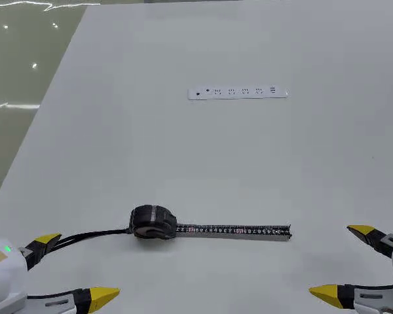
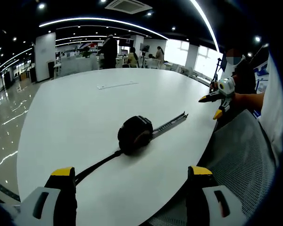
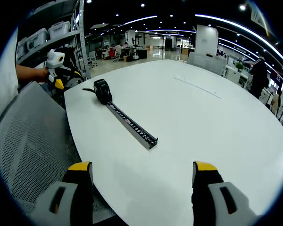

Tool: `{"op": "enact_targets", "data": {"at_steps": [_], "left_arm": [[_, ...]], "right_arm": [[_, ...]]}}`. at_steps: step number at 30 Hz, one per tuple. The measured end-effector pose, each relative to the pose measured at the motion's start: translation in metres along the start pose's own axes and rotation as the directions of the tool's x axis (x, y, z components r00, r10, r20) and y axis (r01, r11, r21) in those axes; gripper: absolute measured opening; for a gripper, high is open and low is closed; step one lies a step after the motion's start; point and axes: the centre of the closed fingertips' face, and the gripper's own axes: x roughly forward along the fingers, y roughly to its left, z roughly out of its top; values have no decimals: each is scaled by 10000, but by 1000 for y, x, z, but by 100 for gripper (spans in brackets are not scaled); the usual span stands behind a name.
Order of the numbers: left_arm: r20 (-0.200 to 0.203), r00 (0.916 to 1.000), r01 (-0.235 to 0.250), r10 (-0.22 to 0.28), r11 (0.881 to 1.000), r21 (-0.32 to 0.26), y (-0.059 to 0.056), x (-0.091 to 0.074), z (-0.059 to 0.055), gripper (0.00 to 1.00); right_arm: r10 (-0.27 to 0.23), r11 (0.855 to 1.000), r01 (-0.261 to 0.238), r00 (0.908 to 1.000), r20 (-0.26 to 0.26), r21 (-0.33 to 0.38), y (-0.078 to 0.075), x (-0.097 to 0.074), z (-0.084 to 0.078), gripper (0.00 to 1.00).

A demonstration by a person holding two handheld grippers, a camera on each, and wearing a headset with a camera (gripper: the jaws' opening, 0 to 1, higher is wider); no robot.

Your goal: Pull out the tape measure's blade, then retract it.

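Near the front edge of the bench (image 1: 183,163) lies the tape measure (image 1: 153,222), its blade (image 1: 232,230) drawn out flat to our right. We hold the left gripper (image 1: 76,267) and right gripper (image 1: 342,261) near it, jaws apart, empty. Pulling looks done; retracting seems next, so we must steady the tape measure and free the blade.

Tally on one table (image 1: 118,144)
One tape measure (image 1: 153,222) with one blade (image 1: 236,230), one black strap (image 1: 92,234), one white strip (image 1: 238,93), two grippers: left gripper (image 1: 76,267), right gripper (image 1: 342,260).
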Motion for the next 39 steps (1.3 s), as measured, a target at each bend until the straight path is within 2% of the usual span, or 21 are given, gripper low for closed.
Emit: {"op": "enact_targets", "data": {"at_steps": [13, 20, 26, 36, 39], "left_arm": [[26, 10000, -76, 77, 9995, -317, -1, 7, 9, 95], [90, 10000, -15, 20, 9988, -485, -6, 15, 15, 95], [376, 9992, 134, -117, 9990, -437, -15, 21, 28, 94], [558, 9980, 324, -311, 9992, -230, -21, 35, 48, 94], [559, 9976, 428, -417, 9989, -176, -25, 40, 50, 94]], "right_arm": [[107, 9999, -108, 9997, 207, 58, 0, 3, 5, 84], [103, 9999, -106, 9996, 271, 104, -2, 6, 8, 82], [191, 9994, -200, 9994, 302, 289, -3, 7, 9, 82], [216, 9996, -223, 9991, 366, 195, -3, 10, 13, 83], [237, 9995, -244, 9990, 389, 178, -3, 11, 14, 84]]}}
